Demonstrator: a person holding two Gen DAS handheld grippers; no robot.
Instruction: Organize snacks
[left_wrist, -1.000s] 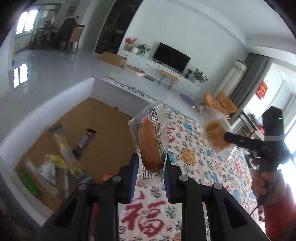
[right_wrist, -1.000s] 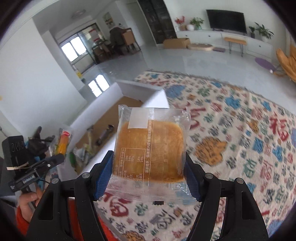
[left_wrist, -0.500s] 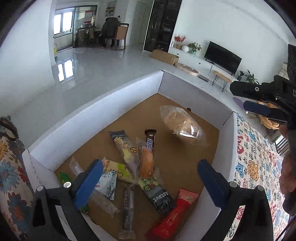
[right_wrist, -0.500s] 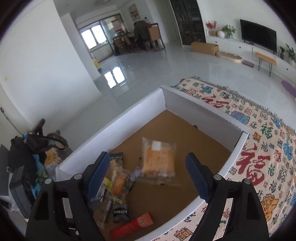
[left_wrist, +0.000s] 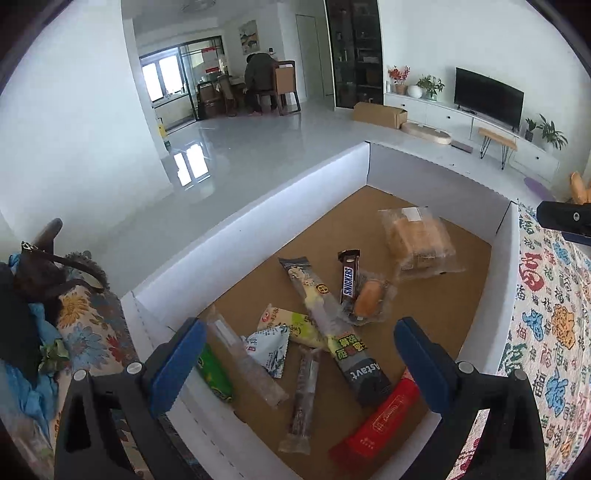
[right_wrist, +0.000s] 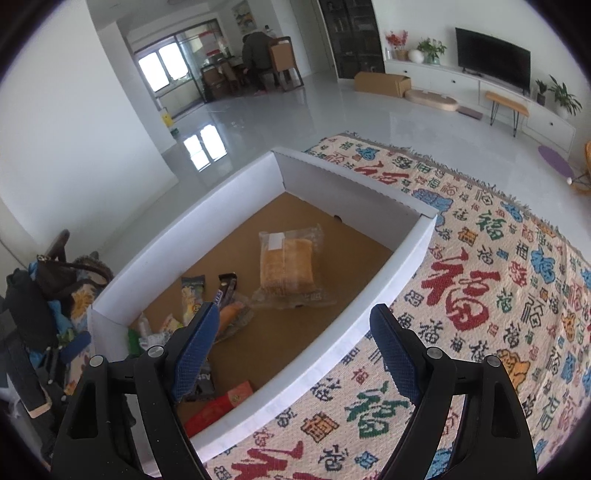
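Note:
A white cardboard box (left_wrist: 258, 210) (right_wrist: 410, 254) with a brown floor holds several wrapped snacks. A square cake in clear wrap (left_wrist: 417, 240) (right_wrist: 286, 266) lies toward its far end. A small wrapped bun (left_wrist: 367, 295) (right_wrist: 229, 314) rests beside a Snickers bar (left_wrist: 349, 277). My left gripper (left_wrist: 299, 363) hangs open above the near snacks, nothing between its blue pads. My right gripper (right_wrist: 293, 354) is open over the box's right wall, also empty. Its tip shows at the right edge of the left wrist view.
More snacks lie near the front: a red pack (left_wrist: 376, 424), a green pack (left_wrist: 214, 373), a dark long pack (left_wrist: 354, 354). A patterned rug (right_wrist: 480, 295) covers the surface right of the box. A flowered cloth and dark bag (left_wrist: 55, 295) sit to the left.
Both grippers opened and let go: the bun and the square cake dropped into the box. The left gripper tilted down over the box; the right one moved toward it.

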